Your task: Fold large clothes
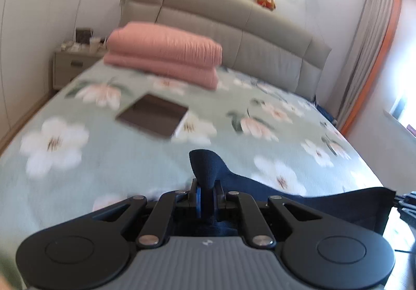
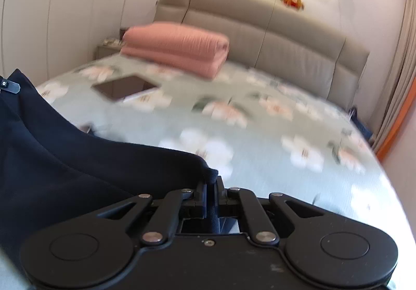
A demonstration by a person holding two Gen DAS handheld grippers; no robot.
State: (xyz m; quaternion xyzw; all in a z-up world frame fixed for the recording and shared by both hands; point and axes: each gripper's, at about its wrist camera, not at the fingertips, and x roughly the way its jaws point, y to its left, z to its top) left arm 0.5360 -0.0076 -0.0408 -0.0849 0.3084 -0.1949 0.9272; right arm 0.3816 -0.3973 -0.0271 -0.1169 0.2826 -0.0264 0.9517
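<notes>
Both grippers pinch a corner of one navy garment above a bed spread with a pale green floral sheet; the left gripper has its jaws drawn narrow on a bunched tab of the dark cloth, which pokes up past its tips, while the right gripper is clamped just as tightly on a small knot of hem; between the two the fabric sags in a slack curve, with the bulk of it hanging low at the near edge of the bed, out of view beneath the tools; farther up the mattress lie a dark flat tablet-like slab and a folded pink quilt near the grey headboard. The holds look thin, the right one especially, so a sharp pull or an uneven spread of the hands could, by this reading, strip a corner free and drop the garment in a heap; should the cloth be swung forward to lay it flat, its far edge might land on the slab or drag it along.
</notes>
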